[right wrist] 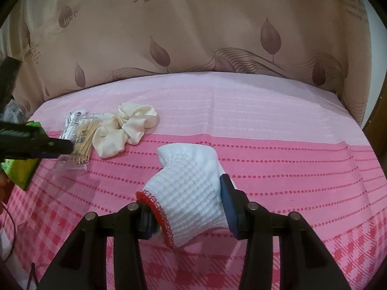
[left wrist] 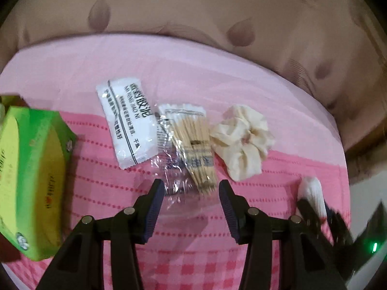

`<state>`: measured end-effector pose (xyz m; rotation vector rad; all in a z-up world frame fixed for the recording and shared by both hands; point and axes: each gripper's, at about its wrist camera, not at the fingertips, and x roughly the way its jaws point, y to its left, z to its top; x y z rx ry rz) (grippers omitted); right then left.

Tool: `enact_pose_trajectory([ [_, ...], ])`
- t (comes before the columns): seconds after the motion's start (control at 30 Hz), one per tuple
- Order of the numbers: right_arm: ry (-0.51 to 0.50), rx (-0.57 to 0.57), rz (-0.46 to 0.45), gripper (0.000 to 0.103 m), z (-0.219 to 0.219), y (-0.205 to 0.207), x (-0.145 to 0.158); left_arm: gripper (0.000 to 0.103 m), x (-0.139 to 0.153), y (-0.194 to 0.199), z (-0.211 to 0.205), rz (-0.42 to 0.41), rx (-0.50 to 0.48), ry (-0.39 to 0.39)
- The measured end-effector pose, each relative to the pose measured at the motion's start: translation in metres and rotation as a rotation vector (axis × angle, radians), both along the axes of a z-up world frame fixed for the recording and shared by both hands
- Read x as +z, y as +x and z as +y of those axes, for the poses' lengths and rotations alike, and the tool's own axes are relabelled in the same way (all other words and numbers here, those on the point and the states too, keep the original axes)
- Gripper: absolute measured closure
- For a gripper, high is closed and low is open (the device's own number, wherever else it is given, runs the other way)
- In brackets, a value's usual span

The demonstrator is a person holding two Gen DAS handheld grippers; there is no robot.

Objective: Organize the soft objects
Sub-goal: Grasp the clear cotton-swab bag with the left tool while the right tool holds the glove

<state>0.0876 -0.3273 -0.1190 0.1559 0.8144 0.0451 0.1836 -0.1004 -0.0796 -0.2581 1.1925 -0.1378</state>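
Right gripper clamps the white knit sock at its red-trimmed cuff, presumably to carry it into line. Left gripper hangs wide apart and empty, jaws bracketing the near end of the cotton-swab bag — likely the next pickup. Beyond lie the cream scrunchie and the white sachet, on the pink cloth.
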Motion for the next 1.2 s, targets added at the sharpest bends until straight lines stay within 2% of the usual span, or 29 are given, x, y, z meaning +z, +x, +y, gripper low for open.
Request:
enact_pose_trajectory([
  [0.07, 0.016, 0.001, -0.001, 0.061, -0.002, 0.000, 0.000, 0.055, -0.004, 0.007, -0.001, 0.014, 0.025, -0.006],
  [0.37, 0.071, 0.012, 0.001, 0.059, -0.007, 0.001, -0.001, 0.055, -0.013, 0.028, -0.017, 0.028, 0.065, 0.065],
  [0.67, 0.104, 0.017, 0.001, 0.057, -0.009, 0.001, -0.001, 0.055, -0.023, 0.039, -0.033, 0.016, 0.046, 0.166],
  [0.7, 0.105, 0.017, 0.001, 0.057, -0.009, 0.001, -0.001, 0.059, -0.023, 0.037, -0.031, 0.014, 0.032, 0.174],
  [0.77, 0.104, 0.017, 0.002, 0.057, -0.010, 0.001, -0.001, 0.077, -0.024, 0.036, -0.034, 0.003, 0.008, 0.204],
  [0.97, 0.100, 0.017, 0.008, 0.056, -0.008, 0.002, -0.001, 0.082, -0.021, 0.029, -0.030, 0.016, -0.036, 0.158],
  [1.2, 0.088, 0.015, 0.015, 0.056, -0.004, 0.005, -0.002, 0.082, -0.006, -0.002, -0.024, 0.003, -0.097, 0.117],
])
